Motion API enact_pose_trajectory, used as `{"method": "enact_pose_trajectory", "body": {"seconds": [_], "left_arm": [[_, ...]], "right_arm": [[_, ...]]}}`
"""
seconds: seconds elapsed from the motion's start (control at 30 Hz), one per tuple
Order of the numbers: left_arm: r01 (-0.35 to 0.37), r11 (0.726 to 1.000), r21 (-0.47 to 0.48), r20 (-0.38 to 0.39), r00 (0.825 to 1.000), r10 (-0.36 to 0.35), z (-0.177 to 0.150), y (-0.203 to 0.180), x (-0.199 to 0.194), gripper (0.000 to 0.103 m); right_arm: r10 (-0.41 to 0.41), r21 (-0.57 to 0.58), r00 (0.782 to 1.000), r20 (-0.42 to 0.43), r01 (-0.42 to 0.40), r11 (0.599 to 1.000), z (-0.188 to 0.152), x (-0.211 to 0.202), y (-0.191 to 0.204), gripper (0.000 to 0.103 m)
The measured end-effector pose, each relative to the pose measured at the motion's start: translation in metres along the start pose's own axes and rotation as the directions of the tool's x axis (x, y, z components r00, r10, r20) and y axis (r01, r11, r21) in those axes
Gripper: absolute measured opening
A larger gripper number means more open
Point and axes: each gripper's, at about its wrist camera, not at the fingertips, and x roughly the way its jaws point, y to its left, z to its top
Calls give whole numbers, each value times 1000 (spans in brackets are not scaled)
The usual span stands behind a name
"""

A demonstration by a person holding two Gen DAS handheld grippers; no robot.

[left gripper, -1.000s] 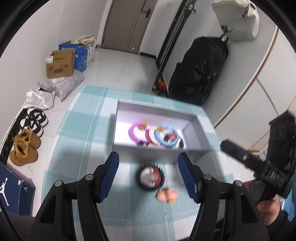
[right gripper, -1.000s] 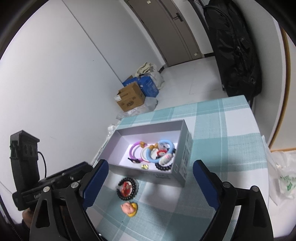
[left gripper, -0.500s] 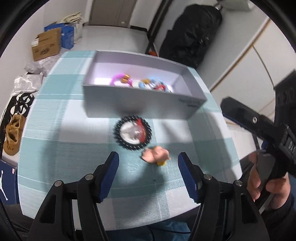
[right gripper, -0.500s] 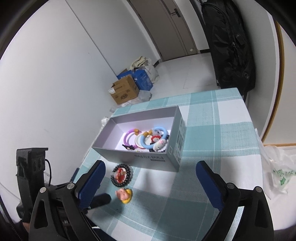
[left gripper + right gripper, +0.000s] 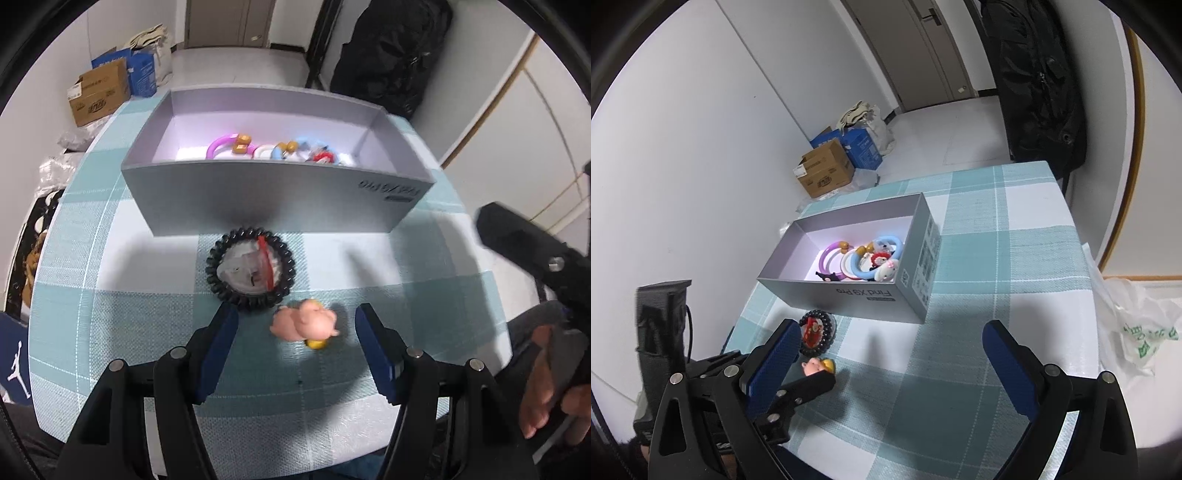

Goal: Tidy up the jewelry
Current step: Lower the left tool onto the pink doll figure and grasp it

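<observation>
My left gripper [image 5: 295, 328] hangs with fingers apart either side of the pink pig charm [image 5: 304, 325], not touching it. It lies on the surface beside the black beaded bracelet [image 5: 251, 271], before the grey box [image 5: 277, 199]. Right gripper [image 5: 886, 354] open, empty.

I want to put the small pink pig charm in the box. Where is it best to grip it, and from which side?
Grip the pink pig charm across its rounded body, coming from above with the open left gripper, one finger on each side. It lies flat on the tablecloth, apart from the black bead bracelet, so probably nothing obstructs.
</observation>
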Motion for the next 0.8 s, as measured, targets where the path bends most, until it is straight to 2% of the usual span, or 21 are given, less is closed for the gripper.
{"method": "enact_pose_trajectory", "body": {"seconds": [0.27, 0.4, 0.53, 0.8], "left_arm": [[-62, 995, 76, 18, 998, 61, -8, -12, 0, 58], [-141, 982, 125, 32, 990, 138, -10, -19, 0, 30], [-127, 981, 145, 25, 992, 124, -12, -21, -1, 30], [-52, 984, 169, 19, 999, 50, -15, -29, -10, 30]], "right_arm": [[12, 21, 1000, 5, -12, 1000, 2, -4, -1, 100], [12, 10, 1000, 7, -12, 1000, 2, -5, 1, 100], [5, 20, 1000, 3, -5, 1000, 0, -5, -1, 100], [-13, 41, 1000, -10, 13, 999, -2, -4, -5, 100]]}}
